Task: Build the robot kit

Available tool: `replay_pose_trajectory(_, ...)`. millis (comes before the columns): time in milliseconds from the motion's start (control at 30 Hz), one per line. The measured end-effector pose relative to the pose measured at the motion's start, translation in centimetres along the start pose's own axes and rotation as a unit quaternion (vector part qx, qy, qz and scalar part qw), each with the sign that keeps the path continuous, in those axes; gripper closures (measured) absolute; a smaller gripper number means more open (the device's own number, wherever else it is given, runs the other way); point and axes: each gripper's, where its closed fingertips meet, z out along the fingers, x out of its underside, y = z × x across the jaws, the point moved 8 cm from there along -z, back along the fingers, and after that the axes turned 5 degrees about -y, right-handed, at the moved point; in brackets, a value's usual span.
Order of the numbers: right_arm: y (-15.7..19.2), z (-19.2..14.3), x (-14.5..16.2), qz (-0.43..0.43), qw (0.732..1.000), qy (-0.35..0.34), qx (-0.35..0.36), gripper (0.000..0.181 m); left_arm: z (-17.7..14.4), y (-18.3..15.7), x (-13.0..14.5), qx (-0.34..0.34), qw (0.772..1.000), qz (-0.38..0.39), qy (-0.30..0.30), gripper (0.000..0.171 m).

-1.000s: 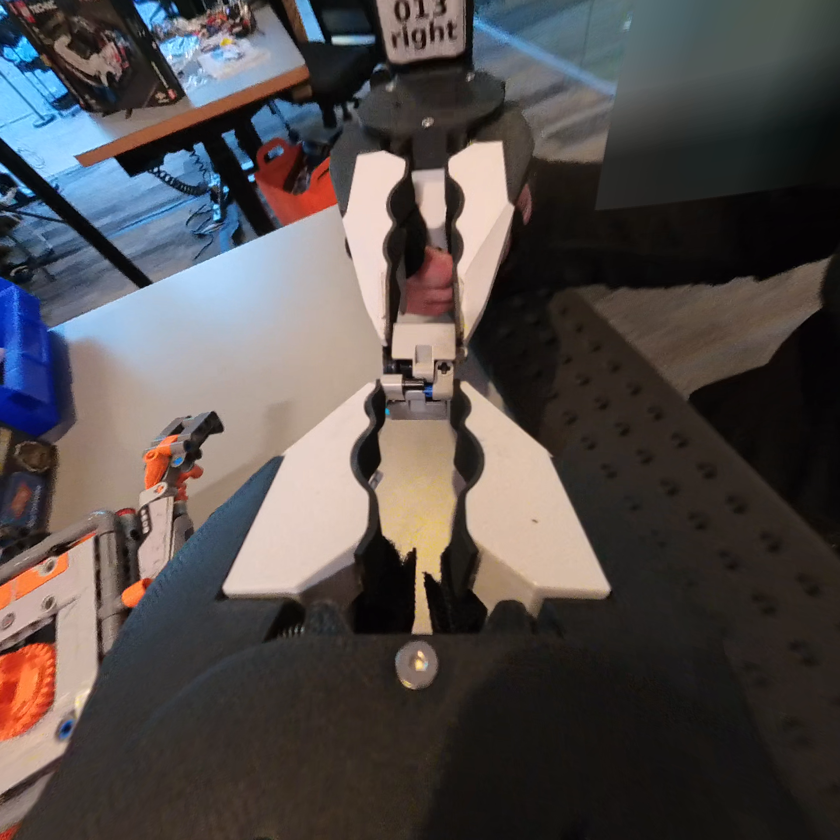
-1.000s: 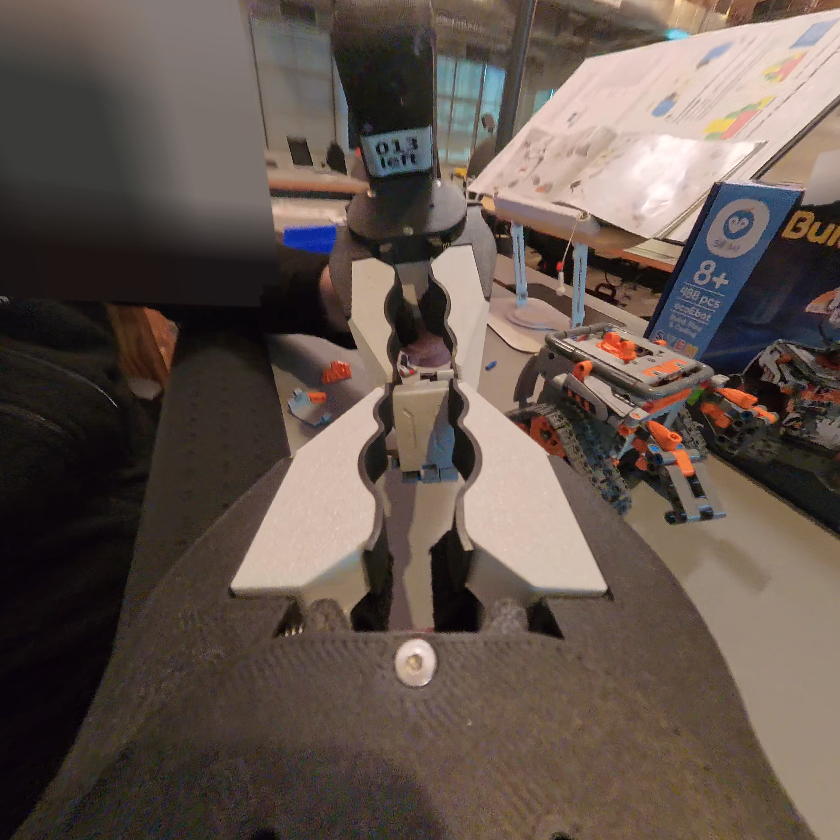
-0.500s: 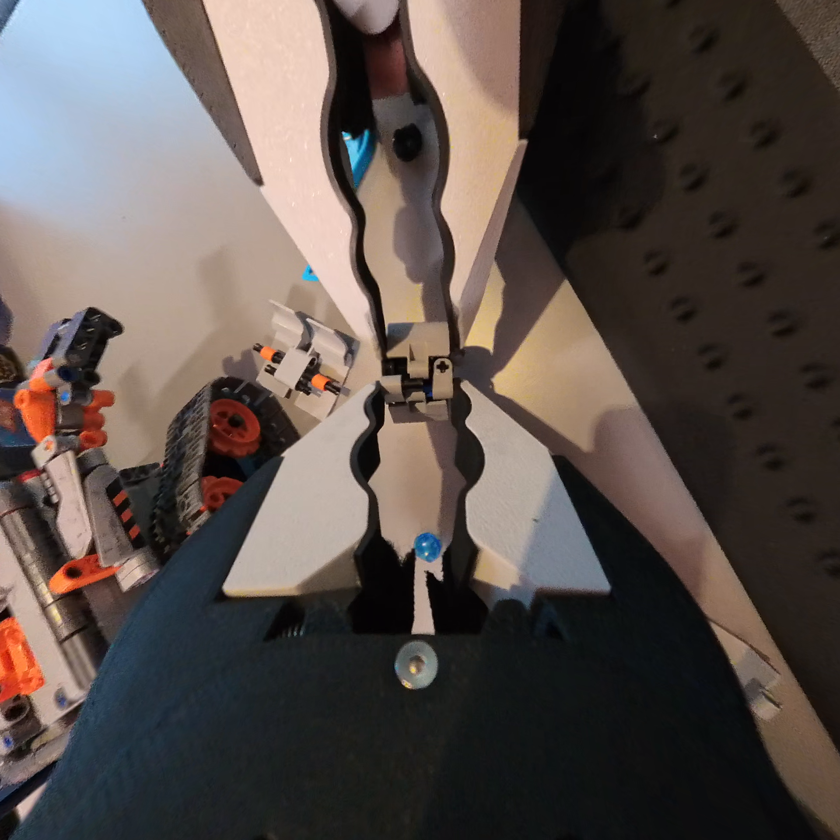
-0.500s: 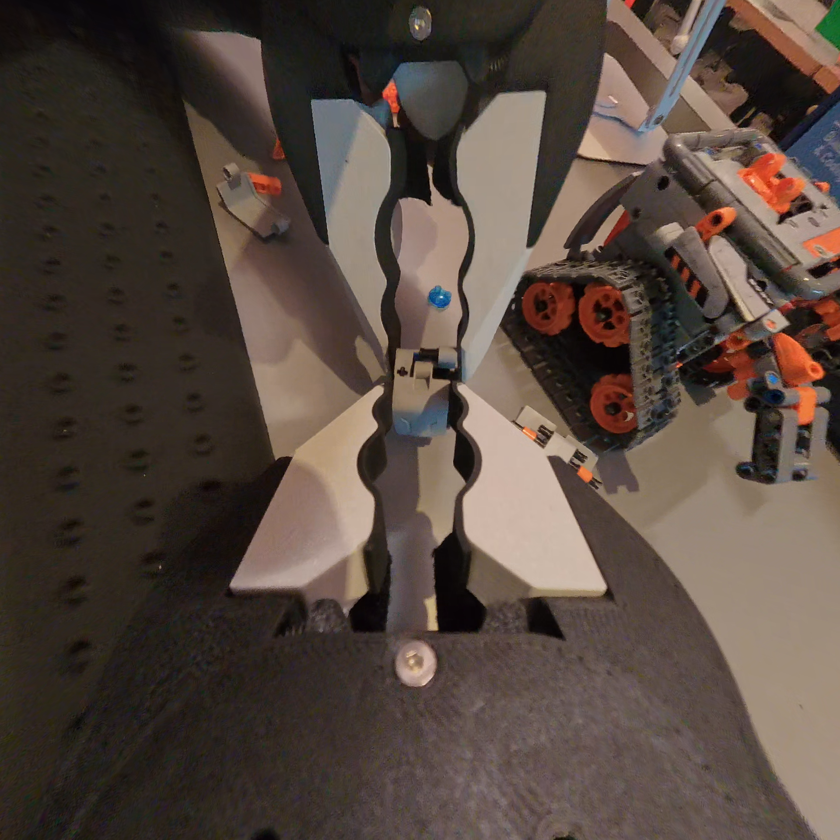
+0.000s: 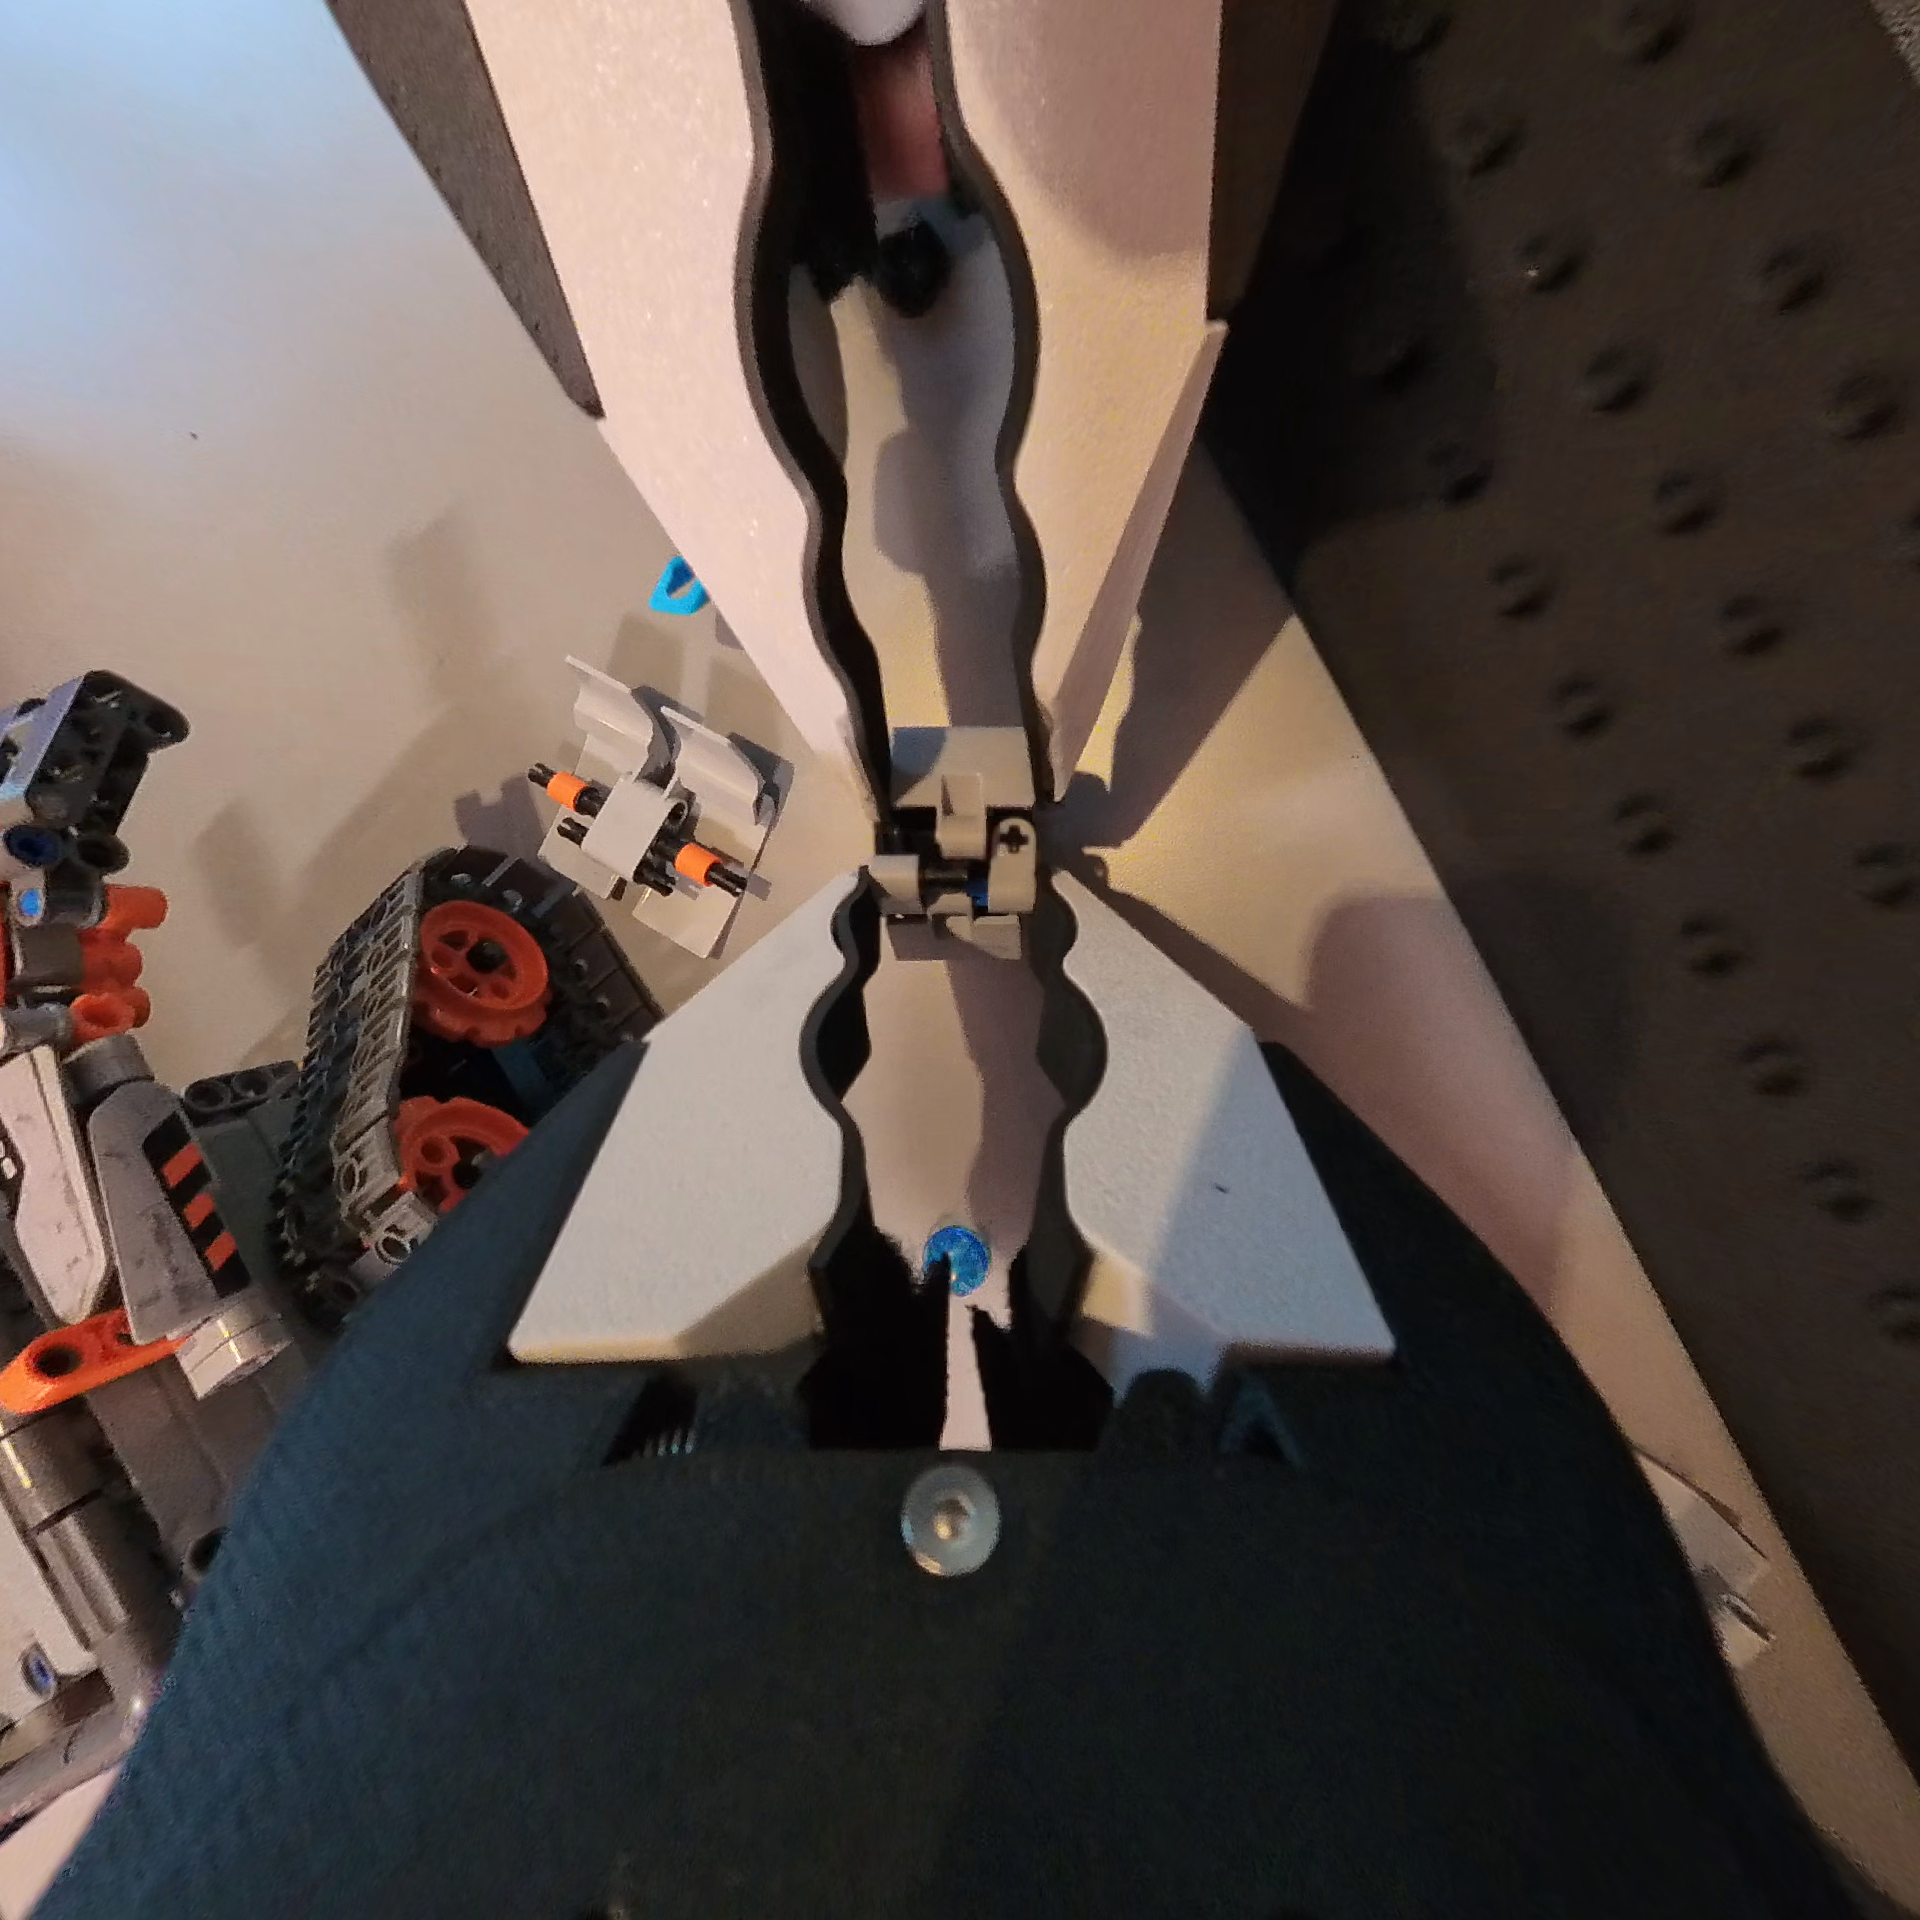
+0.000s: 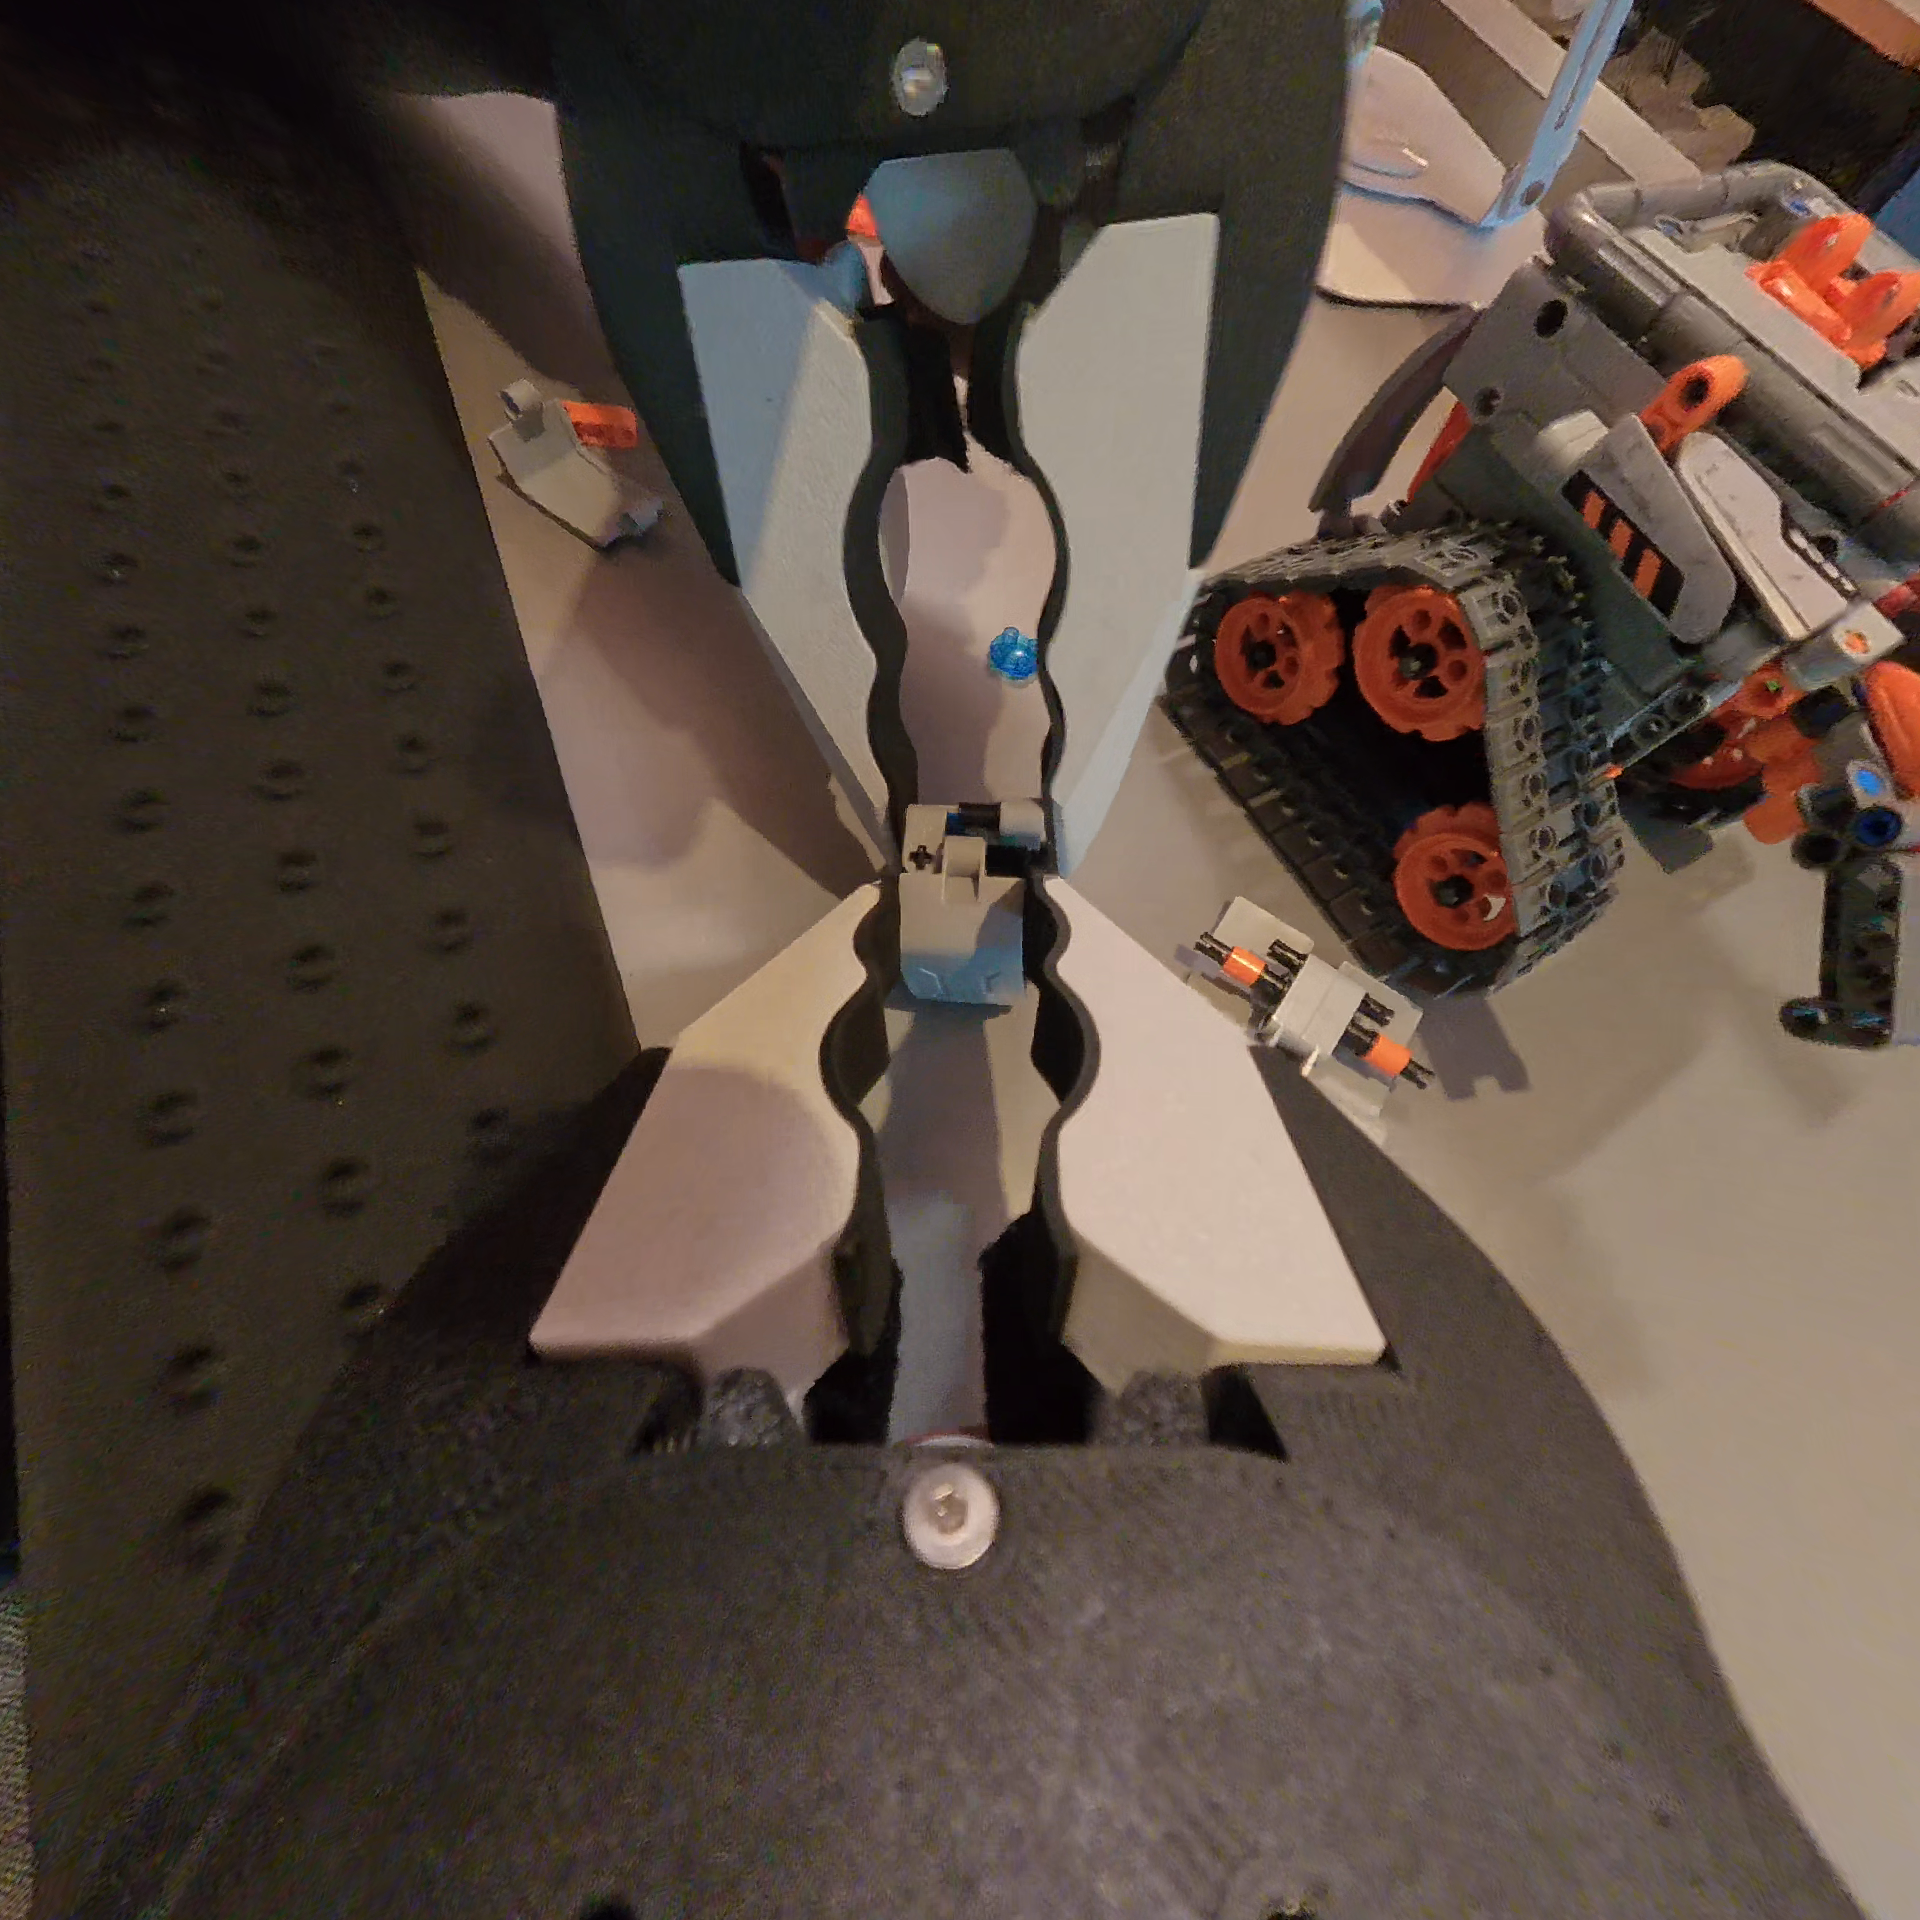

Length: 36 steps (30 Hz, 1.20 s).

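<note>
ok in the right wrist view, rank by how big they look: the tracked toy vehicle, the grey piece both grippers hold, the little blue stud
1. tracked toy vehicle, clearly largest
2. grey piece, held by the right gripper and left gripper
3. blue stud, smallest, though farther from the camera

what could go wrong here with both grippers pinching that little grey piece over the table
The grey brick assembly is held only at the tips of the left gripper and the right gripper, so a small twist might pop it loose or apart. If it drops, it could land on the blue stud below, or near the tracked model, and knock loose parts about.
</note>
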Motion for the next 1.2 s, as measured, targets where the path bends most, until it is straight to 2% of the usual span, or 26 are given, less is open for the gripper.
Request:
replay_pose_trajectory(67,-0.5,-0.2,0.1,0.026,1.000,-0.009,-0.001,0.160,-0.1,0.1,0.0,-0.010,1.000,0.004,0.004,0.145)
replay_pose_trajectory(533,-0.2,-0.2,0.2,0.012,1.000,-0.025,-0.013,0.162,0.5,0.2,0.3,0.006,1.000,-0.017,-0.024,0.146)
replay_pose_trajectory(567,-0.3,-0.5,0.0,0.020,0.999,-0.041,-0.015,0.181,0.5,0.4,0.4,0.000,0.999,-0.018,-0.028,0.146)
replay_pose_trajectory(600,0.2,-1.4,-1.1,0.036,0.991,-0.113,-0.067,0.181,0.6,1.1,1.0,-0.042,0.999,-0.023,-0.002,0.146)
replay_pose_trajectory(633,0.5,-1.9,-1.8,0.049,0.983,-0.151,-0.092,0.181,0.7,1.8,1.7,-0.046,0.999,-0.028,-0.002,0.147)
replay_pose_trajectory(700,0.9,-0.3,-0.8,0.012,0.995,-0.074,-0.063,0.181,0.4,1.7,1.5,-0.027,0.998,-0.045,-0.035,0.147)
replay_pose_trajectory(800,-0.2,-0.9,-0.7,0.028,0.995,-0.091,-0.040,0.181,1.1,1.2,1.2,-0.011,0.998,-0.036,-0.039,0.146)
replay_pose_trajectory(933,-1.9,-2.7,-0.3,0.042,0.993,-0.110,0.020,0.181,0.3,0.9,0.8,-0.014,0.999,-0.019,-0.041,0.146)
replay_pose_trajectory(1000,-2.2,-2.0,0.4,0.042,0.996,-0.067,0.035,0.165,0.0,1.0,1.0,-0.005,0.999,-0.030,-0.034,0.145)
replay_pose_trajectory(1067,-2.2,-1.4,0.7,0.044,0.998,-0.034,0.038,0.156,0.0,0.9,1.5,0.010,0.999,-0.041,-0.031,0.145)
replay_pose_trajectory(1200,-1.4,-0.9,0.4,0.025,0.999,-0.020,0.022,0.150,-0.2,0.6,2.0,0.017,0.998,-0.055,-0.029,0.144)
